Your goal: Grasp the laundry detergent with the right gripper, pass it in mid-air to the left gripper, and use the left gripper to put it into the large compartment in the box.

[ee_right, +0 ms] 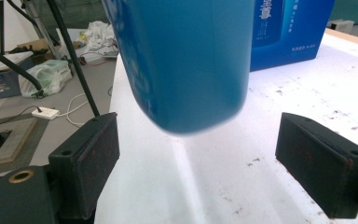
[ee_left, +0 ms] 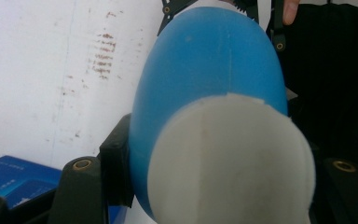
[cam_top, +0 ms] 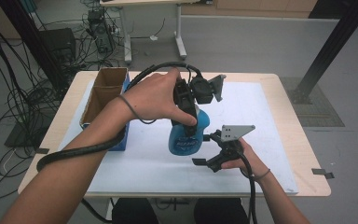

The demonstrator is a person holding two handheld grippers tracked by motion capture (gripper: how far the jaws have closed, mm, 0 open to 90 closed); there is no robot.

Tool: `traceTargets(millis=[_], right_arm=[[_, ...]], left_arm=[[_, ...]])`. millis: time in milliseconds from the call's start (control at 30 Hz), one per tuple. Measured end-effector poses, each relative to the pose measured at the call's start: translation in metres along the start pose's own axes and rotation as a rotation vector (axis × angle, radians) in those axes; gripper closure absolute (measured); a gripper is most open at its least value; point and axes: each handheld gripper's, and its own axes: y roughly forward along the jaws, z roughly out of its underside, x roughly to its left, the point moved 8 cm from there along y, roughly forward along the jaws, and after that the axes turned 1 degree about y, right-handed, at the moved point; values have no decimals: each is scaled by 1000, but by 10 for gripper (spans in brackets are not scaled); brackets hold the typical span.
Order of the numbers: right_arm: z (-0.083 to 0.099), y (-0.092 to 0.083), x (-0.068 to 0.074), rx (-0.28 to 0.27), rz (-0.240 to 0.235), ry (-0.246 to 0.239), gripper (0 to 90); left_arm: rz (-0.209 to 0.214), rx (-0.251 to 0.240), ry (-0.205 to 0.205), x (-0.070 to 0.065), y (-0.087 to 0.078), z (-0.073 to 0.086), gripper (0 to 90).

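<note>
Item 1, cardboard box (cam_top: pixel 106 88): open-topped, blue-sided, at 10 o'clock on the white mat (cam_top: pixel 261 121). Nothing can be made out inside it from the high view.

Item 2, left gripper (cam_top: pixel 189 126): held from above by the left hand (cam_top: pixel 154 98), jaws pointing down. The jaws are clamped tight on the upper part of item 3, just below its white cap (ee_left: pixel 233 163), as the left gripper view shows.

Item 3, blue bottle (cam_top: pixel 186 137): at the centre of the mat, roughly upright. In the right gripper view its base (ee_right: pixel 191 119) appears to hang clear of the mat, so it is carried, not standing.

Item 4, right gripper (cam_top: pixel 212 151): at 4 o'clock from the bottle, low, jaws spread wide to either side of the bottle's base, pads not touching it. It holds nothing.

Progress, judged: the bottle is picked up by 1 gripper. A second grip or hand-over looks prepared but not made. Where the bottle goes, possibly the box, is left to do.
</note>
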Motion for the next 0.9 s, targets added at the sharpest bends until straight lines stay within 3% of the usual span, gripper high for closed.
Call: traceTargets(millis=[400,567,733,900], right_arm=[[7,-1,0,18,19,15,127],[7,-2,1,18,23,12,122],[7,-2,1,19,24,12,118],[7,0,0,21,23,11,119]], left_arm=[[-12,-45,-55,11,-30,6,376],[-44,-48,-98,17,-43,9,375],[-63,-54,-162,24,-53,15,375],[-98,-50,-265,34,-62,21,375]])
